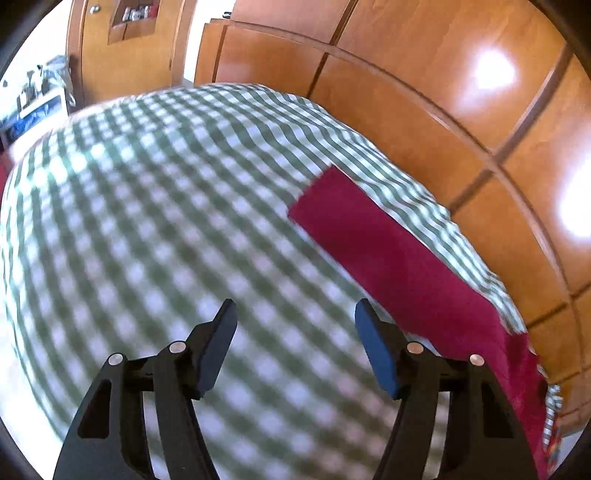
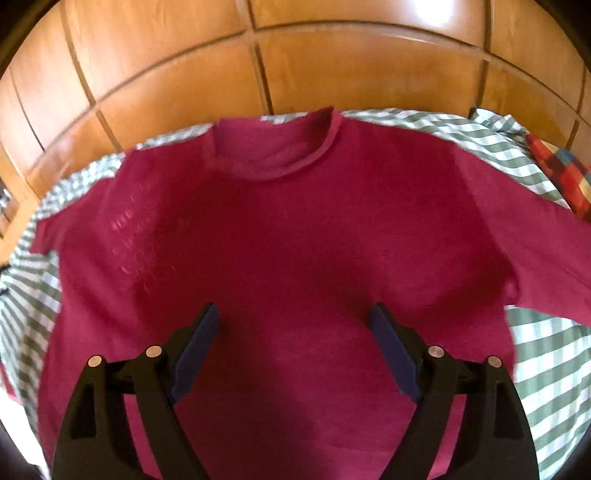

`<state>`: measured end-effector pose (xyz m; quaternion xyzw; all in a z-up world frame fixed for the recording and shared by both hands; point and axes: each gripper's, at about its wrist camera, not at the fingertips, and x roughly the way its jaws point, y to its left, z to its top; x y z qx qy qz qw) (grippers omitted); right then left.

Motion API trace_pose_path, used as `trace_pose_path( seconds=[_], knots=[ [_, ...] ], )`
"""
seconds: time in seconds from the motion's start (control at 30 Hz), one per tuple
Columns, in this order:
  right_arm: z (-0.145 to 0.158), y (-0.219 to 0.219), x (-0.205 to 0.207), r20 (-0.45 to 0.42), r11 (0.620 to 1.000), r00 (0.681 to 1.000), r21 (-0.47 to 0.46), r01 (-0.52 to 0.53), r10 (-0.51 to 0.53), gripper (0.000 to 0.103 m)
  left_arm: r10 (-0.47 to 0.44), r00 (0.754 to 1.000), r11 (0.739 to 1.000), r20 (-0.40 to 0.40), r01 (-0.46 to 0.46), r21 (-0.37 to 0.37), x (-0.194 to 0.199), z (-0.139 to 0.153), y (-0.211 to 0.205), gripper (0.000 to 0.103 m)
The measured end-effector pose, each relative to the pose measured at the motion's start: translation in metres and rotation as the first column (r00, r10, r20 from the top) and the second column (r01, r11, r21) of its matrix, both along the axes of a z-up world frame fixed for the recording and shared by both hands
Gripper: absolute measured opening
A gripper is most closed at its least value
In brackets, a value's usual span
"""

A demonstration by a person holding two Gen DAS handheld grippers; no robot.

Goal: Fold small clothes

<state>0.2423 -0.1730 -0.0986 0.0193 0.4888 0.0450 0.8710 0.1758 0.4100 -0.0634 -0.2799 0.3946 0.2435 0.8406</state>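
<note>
Shirt is lying flat on the bed, collar at 12 o'clock toward the wood panels, both sleeves still spread out to 9 and 3. No fold is showing anywhere, so I'm judging the task as barely started: spreading looks done, sleeves & body all still to fold.

Right gripper is hovering over the shirt's lower middle, jaws spread wide, nothing between them, pads clear of the cloth. Left gripper is hanging over bare checked sheet, jaws also spread & empty, w/ a strip of the shirt running off toward 4 o'clock just beside its right finger.

Views are differing a lot. Right wrist is giving the whole garment: neckline, both sleeves, plus a plaid cloth at 2 o'clock on the bed's edge. Left wrist is missing all that; it's catching only one edge of the shirt, but it's showing the long empty run of bed at 10 o'clock, a door w/ a shelf niche at 11, and clutter at 9, too blurred to name.
</note>
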Motion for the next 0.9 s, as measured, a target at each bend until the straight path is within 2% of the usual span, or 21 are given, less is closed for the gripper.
trace_pose_path(
  seconds=[0.1, 0.2, 0.37, 0.47, 0.5, 0.53, 0.57, 0.6, 0.7, 0.8, 0.9],
  knots=[
    [-0.010, 0.007, -0.005, 0.040, 0.999, 0.999, -0.041, -0.004, 0.005, 0.091, 0.020, 0.999, 0.999, -0.030, -0.019, 0.029, 0.031, -0.006, 0.021, 0.063],
    [-0.013, 0.007, -0.006, 0.030, 0.999, 0.999, -0.032, -0.015, 0.016, 0.099, 0.043, 0.998, 0.998, -0.056, -0.040, 0.052, 0.054, -0.013, 0.032, 0.063],
    [-0.016, 0.012, -0.001, 0.013, 0.997, 1.000, -0.072, -0.023, 0.024, 0.100, 0.041, 0.995, 0.999, -0.092, -0.038, 0.038, 0.078, -0.029, 0.041, 0.065],
    [-0.017, 0.012, -0.005, 0.022, 0.998, 0.999, -0.066, -0.022, 0.023, 0.100, 0.022, 0.991, 0.998, -0.132, -0.014, 0.061, 0.089, -0.036, 0.038, 0.069],
    [-0.017, 0.013, -0.005, 0.026, 0.997, 0.999, -0.071, -0.022, 0.024, 0.100, 0.017, 0.989, 0.997, -0.144, -0.007, 0.076, 0.094, -0.036, 0.035, 0.068],
    [-0.017, 0.013, -0.006, 0.028, 0.997, 0.999, -0.073, -0.022, 0.024, 0.100, -0.009, 0.990, 0.997, -0.140, 0.020, 0.077, 0.096, -0.035, 0.032, 0.050],
    [-0.017, 0.013, -0.006, 0.028, 0.997, 0.999, -0.075, -0.022, 0.024, 0.100, -0.035, 0.991, 0.997, -0.132, 0.045, 0.069, 0.097, -0.033, 0.031, 0.015],
    [-0.017, 0.013, -0.006, 0.029, 0.997, 0.999, -0.077, -0.022, 0.024, 0.100, -0.054, 0.991, 0.996, -0.126, 0.062, 0.062, 0.095, -0.029, 0.029, 0.007],
    [-0.017, 0.013, -0.006, 0.030, 0.997, 0.999, -0.078, -0.023, 0.025, 0.100, -0.040, 0.998, 0.992, -0.051, 0.046, 0.118, 0.078, -0.007, 0.021, 0.006],
    [-0.017, 0.013, -0.006, 0.030, 0.997, 0.999, -0.078, -0.022, 0.025, 0.100, 0.017, 1.000, 0.989, 0.012, -0.019, 0.145, 0.050, 0.010, 0.021, 0.006],
    [-0.016, 0.014, -0.005, 0.031, 0.996, 0.999, -0.082, -0.022, 0.025, 0.100, 0.057, 0.998, 0.983, -0.030, -0.051, 0.177, 0.033, 0.000, 0.025, 0.006]
  ],
)
